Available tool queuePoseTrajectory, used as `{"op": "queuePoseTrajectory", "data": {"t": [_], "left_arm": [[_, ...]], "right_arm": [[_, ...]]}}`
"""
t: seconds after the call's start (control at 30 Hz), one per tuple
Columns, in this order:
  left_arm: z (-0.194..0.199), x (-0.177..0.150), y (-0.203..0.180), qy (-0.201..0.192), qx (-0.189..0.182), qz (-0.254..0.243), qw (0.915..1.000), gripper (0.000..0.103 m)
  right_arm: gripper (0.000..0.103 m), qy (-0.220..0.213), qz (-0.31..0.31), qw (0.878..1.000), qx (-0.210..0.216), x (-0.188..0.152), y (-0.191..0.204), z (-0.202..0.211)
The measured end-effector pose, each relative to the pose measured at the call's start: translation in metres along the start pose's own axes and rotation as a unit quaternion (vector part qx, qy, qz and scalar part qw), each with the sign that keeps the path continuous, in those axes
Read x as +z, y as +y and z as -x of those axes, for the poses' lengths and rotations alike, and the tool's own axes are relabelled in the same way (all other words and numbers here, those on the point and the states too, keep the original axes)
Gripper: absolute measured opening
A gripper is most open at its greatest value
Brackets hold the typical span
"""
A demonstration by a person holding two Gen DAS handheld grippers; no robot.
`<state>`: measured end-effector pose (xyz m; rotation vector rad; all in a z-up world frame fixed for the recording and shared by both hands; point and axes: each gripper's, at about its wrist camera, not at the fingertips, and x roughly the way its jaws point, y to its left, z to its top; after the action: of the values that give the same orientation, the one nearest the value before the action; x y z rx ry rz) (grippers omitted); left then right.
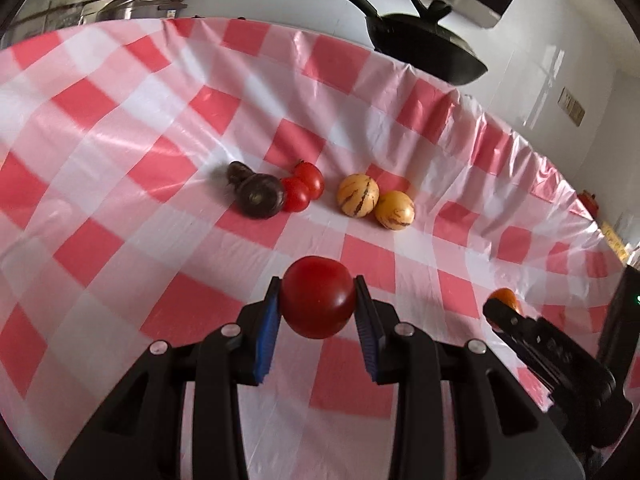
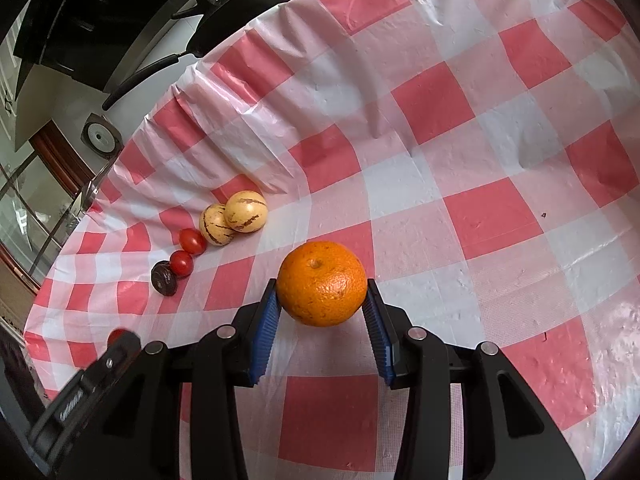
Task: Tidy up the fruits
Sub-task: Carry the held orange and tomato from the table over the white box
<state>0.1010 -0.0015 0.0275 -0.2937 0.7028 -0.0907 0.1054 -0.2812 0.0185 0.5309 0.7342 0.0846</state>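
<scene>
Step in hand: both grippers are loaded, mid-carry, with fruit to add to the sorted row. The left gripper (image 1: pixel 316 306) is closed onto a large red tomato (image 1: pixel 317 302), blue pads (image 1: pixel 267 332) pressing its two sides, jaws about tomato-wide. The right gripper (image 2: pixel 322 308) is clamped the same way on an orange (image 2: pixel 322 283), pads at its left and right flanks. Whether either fruit hangs above the checked tablecloth (image 1: pixel 120 128) or touches it, I cannot tell.

The row lies far from both grippers, near the far edge of the cloth. From left to right in the left wrist view: two dark purple fruits (image 1: pixel 256 190) touching each other, two small red tomatoes (image 1: pixel 304 188) touching them, a small gap, then two yellow striped melons (image 1: pixel 374 202) touching each other. In the right wrist view the same row runs diagonally at far left, dark fruit nearest, melons farthest. Only one dark fruit is clearly visible there.

The large tomato sits straight ahead of the row, a little near of the gap between tomatoes and melons. The orange is right of and nearer than the melons, well apart.

Next move, judged: the large tomato likely goes beside the small red ones, so it needs a forward reach and a gentle set-down without bumping the round fruit, which could roll. The orange has no partner visible; a fresh spot right of the melons looks sensible. A black pan (image 1: pixel 424 46) sits beyond the table edge, out of the way.
</scene>
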Motion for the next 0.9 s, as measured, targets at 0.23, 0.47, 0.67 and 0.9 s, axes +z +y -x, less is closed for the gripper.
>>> {"op": "queuePoseTrajectory", "data": {"t": [0.23,0.47,0.67,0.9], "left_arm": [[0.017,-0.008,0.017,-0.018,-0.008,0.023,0.9995,0.035],[0.059,-0.027,0.041,-0.039,-0.005,0.052,0.9979,0.035],[0.128,-0.062,0.067,-0.056,0.004,0.062,0.9965,0.035],[0.212,-0.099,0.105,-0.07,0.036,0.01,0.9969,0.035]], "right_arm": [[0.042,0.0,-0.004,1.0,0.003,0.0,-0.001,0.002],[0.042,-0.008,-0.008,1.0,0.011,0.001,-0.002,0.004],[0.042,-0.008,-0.003,1.0,0.027,0.001,-0.001,0.008],[0.042,0.009,0.0,1.0,0.01,-0.017,0.005,0.023]]}}
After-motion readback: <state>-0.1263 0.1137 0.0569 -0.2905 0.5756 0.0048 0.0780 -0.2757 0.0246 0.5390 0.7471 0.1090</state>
